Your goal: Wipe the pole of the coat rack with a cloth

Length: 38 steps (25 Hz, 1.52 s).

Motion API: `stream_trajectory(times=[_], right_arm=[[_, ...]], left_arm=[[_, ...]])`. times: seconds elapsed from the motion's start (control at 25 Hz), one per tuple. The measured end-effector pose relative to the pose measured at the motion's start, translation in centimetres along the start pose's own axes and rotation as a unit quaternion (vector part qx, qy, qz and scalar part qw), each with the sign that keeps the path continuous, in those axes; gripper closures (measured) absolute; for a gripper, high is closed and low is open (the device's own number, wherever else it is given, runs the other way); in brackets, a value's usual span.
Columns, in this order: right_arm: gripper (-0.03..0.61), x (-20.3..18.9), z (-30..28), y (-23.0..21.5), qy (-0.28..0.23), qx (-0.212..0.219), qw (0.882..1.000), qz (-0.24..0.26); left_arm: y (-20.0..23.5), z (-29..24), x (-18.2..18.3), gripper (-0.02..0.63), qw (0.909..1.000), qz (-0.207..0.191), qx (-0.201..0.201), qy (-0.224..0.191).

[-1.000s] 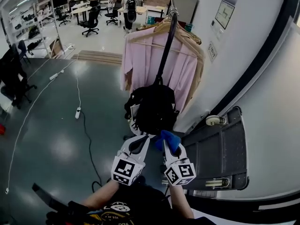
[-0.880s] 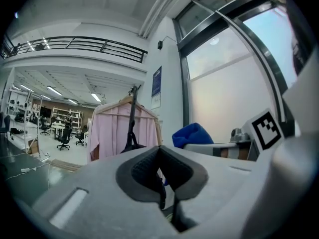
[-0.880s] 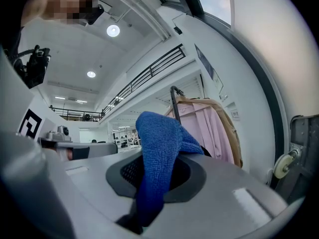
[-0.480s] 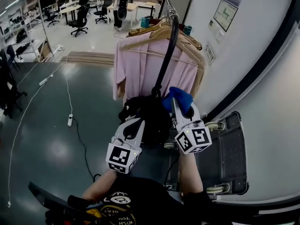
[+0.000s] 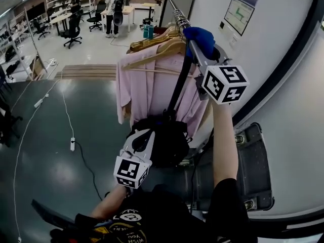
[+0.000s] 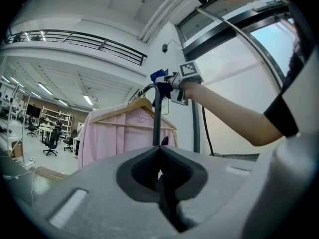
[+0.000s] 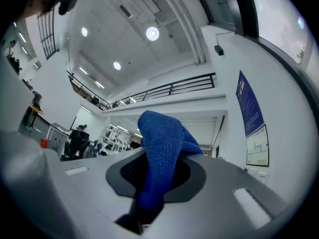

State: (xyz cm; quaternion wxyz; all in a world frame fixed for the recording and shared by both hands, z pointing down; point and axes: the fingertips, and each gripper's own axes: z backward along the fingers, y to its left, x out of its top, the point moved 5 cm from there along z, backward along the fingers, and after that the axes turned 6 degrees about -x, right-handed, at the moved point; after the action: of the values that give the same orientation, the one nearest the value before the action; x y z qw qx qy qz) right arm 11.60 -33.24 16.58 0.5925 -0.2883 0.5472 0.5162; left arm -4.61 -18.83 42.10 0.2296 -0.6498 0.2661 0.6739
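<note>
Head view puts the right hand-held gripper high, at full arm's reach. Its jaws are clamped on a bunched blue cloth at the top of the coat rack, where the dark pole meets the chrome rail. I cannot tell whether the fabric presses on the metal. Beginning at the top would, I judge, let one wipe run down the whole shaft. Right gripper view confirms the grip: the cloth fills the gap between the jaws and spills out ahead of them, leaving a pad of fabric to bear on the pole. The left hand-held gripper hangs low beside the black bag on the pole, jaws together on nothing, likely so as not to block the wiping path. Left gripper view shows the pole upright, long axis vertical, curving over at its head. Pink garments on wooden hangers crowd one side of it.
</note>
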Motion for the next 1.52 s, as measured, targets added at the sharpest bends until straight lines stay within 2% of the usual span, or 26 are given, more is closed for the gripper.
stream_trajectory(times=[0.2, 0.4, 0.52, 0.72, 0.84, 0.96, 1.08, 1.28, 1.52], right_arm=[[0.517, -3.4, 4.1, 1.9, -0.029, 0.023, 0.999, -0.007], [0.515, -10.9, 7.6, 4.3, 0.009, 0.038, 0.999, 0.018], [0.517, -15.4, 8.7, 5.4, 0.018, 0.054, 0.998, 0.008], [0.517, -19.1, 10.0, 6.7, 0.033, 0.075, 0.997, 0.012], [0.515, -17.6, 10.0, 6.8, 0.009, 0.081, 0.996, 0.041], [0.515, -13.0, 8.7, 5.7, -0.060, 0.064, 0.995, 0.049], [0.515, -7.9, 6.9, 3.9, -0.094, 0.045, 0.994, 0.042], [0.515, -2.0, 2.5, 1.0, -0.098, 0.027, 0.994, 0.029], [0.515, -0.6, -1.7, -2.2, -0.086, 0.027, 0.995, -0.038]], left_arm=[[2.0, -2.0, 0.4, 0.611, 0.9998, 0.004, 0.020, -0.007], [2.1, -4.3, 1.0, 0.611, 0.9993, 0.004, 0.032, -0.017], [1.9, -5.4, 0.9, 0.611, 0.9993, 0.002, 0.033, -0.016], [1.5, -6.1, 0.2, 0.611, 0.9995, 0.003, 0.032, -0.006], [1.6, -6.1, 0.0, 0.611, 0.9992, 0.007, 0.039, -0.005], [1.7, -6.1, 0.0, 0.611, 0.9991, 0.008, 0.042, -0.007], [1.4, -6.0, 0.0, 0.611, 0.9991, 0.009, 0.041, -0.008], [1.3, -5.5, 0.4, 0.611, 0.9987, 0.012, 0.045, -0.020], [1.6, -5.7, 2.2, 0.611, 0.9986, -0.009, 0.042, -0.032]])
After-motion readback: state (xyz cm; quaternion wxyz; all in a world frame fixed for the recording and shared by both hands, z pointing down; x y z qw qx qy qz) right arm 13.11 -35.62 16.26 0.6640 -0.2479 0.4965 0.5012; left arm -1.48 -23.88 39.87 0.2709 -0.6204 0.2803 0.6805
